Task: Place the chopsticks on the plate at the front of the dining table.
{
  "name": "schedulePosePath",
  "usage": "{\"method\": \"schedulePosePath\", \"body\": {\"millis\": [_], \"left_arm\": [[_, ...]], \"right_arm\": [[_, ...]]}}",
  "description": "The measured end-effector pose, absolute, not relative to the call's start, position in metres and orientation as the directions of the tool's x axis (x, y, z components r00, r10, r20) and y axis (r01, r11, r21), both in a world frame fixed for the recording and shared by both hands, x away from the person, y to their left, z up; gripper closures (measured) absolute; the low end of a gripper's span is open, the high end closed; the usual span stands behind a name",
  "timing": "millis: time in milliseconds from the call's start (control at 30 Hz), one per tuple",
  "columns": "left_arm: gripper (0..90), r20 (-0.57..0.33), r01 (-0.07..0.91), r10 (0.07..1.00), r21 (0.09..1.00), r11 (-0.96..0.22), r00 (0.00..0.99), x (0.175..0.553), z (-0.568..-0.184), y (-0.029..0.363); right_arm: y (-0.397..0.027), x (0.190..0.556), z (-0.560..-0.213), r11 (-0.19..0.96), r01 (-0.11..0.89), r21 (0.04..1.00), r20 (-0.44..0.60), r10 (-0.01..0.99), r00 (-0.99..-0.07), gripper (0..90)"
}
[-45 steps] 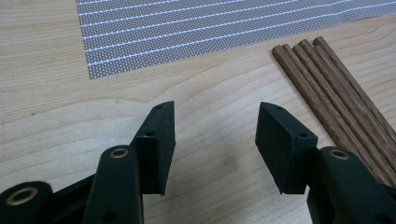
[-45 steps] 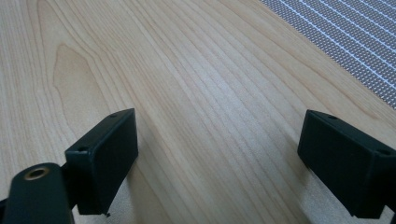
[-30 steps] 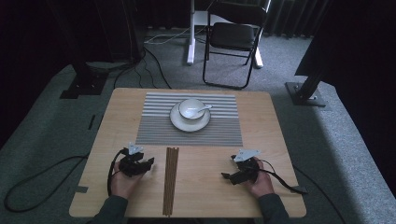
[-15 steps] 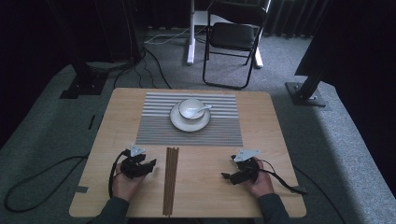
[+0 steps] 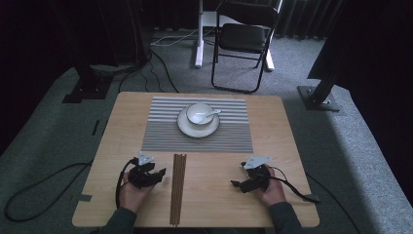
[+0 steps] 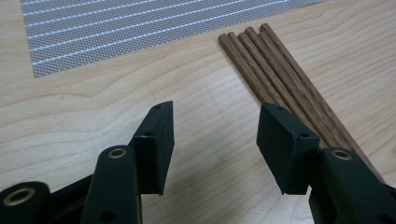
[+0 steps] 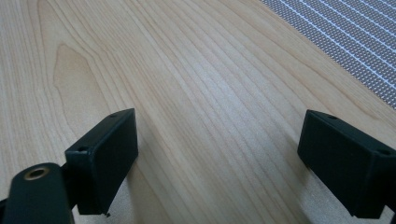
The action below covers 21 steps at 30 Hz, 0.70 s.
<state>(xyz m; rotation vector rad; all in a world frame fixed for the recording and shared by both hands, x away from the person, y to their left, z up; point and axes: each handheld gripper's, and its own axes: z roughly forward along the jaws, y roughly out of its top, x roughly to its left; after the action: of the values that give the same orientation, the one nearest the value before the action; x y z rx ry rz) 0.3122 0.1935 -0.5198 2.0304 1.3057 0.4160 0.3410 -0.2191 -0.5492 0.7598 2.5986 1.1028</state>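
Fingers [image 6: 156, 140] of the left gripper [image 5: 155, 174] stand apart with bare wood between them and grip nothing; in the left gripper view the right-hand finger sits just beside the bundle of brown chopsticks [image 5: 178, 187], overlapping its nearest stick in that view, though whether it touches cannot be told. Fingers [image 7: 105, 158] of the right gripper [image 5: 238, 185] are spread wider and hold nothing, with plain wood grain between them.

Both hands rest low on the tabletop [image 5: 287, 146] near its near edge. The left hand [image 5: 132, 192] comes in at the near-left, its gripper pointing across toward the chopsticks. The right hand [image 5: 271, 191] comes in at the near-right, its gripper pointing back toward the middle, well apart from the chopsticks. A black cable trails from each gripper toward the tabletop's side edges.

The chopsticks lie side by side at the middle of the near edge, running from that edge toward the striped grey placemat [image 5: 160, 136]. On the placemat, toward the far edge, a white saucer [image 5: 187, 129] carries a white bowl [image 5: 197, 114] with a spoon [image 5: 214, 112] in it.

No writing or brand can be read on anything.
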Motion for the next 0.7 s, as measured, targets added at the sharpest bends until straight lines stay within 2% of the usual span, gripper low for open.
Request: {"method": "schedulePosePath", "body": {"millis": [700], "left_arm": [[47.0,-0.098,0.666,0.879,0.693,-0.275,0.466,0.3070,-0.5186,0.1841]], "right_arm": [[-0.2191,0.3410,-0.5492,0.586,0.375,0.719,0.001,0.538,-0.843,11.5]]}}
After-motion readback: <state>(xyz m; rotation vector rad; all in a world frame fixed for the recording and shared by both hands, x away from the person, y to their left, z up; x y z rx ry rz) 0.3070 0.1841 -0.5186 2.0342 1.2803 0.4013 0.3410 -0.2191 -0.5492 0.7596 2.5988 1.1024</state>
